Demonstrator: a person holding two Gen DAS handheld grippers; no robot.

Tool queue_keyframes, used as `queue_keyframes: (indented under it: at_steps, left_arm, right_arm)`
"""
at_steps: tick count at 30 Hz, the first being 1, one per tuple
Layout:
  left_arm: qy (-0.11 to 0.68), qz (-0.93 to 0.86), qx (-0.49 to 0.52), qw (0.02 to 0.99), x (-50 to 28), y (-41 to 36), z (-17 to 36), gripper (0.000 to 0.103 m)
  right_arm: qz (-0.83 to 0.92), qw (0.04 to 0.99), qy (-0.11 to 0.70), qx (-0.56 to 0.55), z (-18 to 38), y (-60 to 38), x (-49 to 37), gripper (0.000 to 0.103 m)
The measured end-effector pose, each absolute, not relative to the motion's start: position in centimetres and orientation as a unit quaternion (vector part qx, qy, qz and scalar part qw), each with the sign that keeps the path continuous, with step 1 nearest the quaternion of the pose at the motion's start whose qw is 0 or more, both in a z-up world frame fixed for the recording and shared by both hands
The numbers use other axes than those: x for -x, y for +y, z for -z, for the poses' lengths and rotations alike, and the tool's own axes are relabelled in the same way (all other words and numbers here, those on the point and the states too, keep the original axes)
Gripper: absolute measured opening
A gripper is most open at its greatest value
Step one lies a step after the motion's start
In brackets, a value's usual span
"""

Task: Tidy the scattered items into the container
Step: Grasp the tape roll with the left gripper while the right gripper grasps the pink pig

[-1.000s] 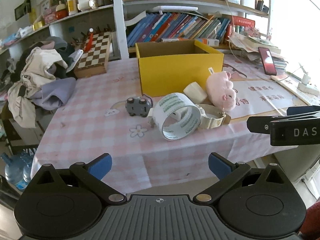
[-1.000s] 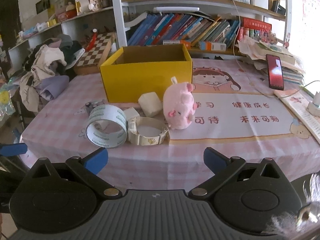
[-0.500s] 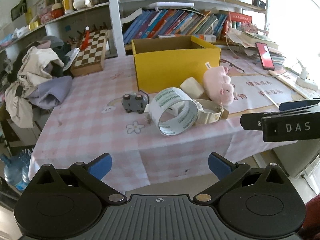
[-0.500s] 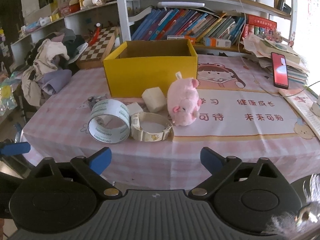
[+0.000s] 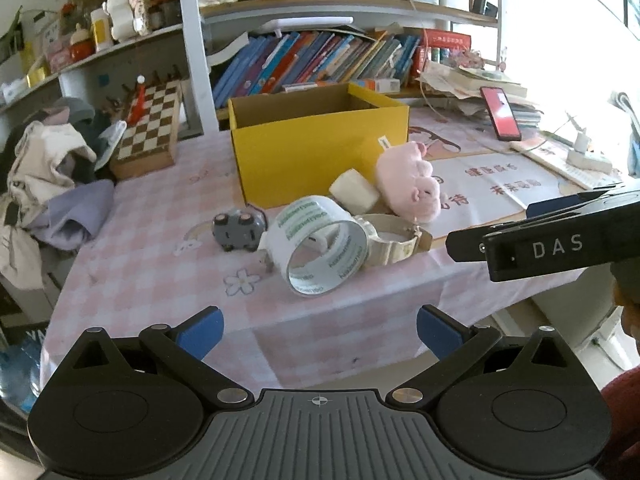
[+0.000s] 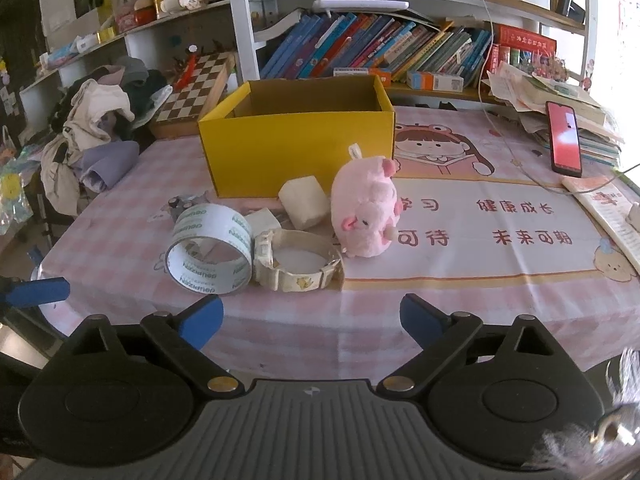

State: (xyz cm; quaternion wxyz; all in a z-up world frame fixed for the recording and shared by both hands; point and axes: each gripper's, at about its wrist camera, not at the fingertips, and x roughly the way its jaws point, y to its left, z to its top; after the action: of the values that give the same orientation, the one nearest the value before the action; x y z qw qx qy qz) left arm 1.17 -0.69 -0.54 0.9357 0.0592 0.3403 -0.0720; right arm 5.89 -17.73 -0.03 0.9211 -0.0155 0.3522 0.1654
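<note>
On the pink-checked tabletop (image 6: 460, 296): yellow box (image 6: 296, 148), open-topped. In front of it, clustered: pink plush pig (image 6: 366, 214), tape roll (image 6: 210, 248) on edge, watch (image 6: 298, 266) touching the roll, pale block (image 6: 304, 200), grey toy car (image 5: 238, 230). Left hand-held gripper (image 5: 318, 326) and right hand-held gripper (image 6: 312, 316) both spread wide, empty, at the near edge.

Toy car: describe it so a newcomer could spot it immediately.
Find the yellow box on the pink checked table. Off its front left corner, left of the tape roll, lies the toy car. It is the only grey item, tipped so two dark wheels face the left wrist camera.
</note>
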Motion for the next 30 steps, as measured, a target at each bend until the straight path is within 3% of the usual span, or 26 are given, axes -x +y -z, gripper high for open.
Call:
queue_keyframes:
  at_steps: [30]
  left_arm:
    - [0.375, 0.021, -0.026, 0.926, -7.8, -0.2, 2.2, 0.103]
  right_arm:
    - [-0.164, 0.905, 0.391, 0.033, 1.2, -17.8, -14.5, 0.096]
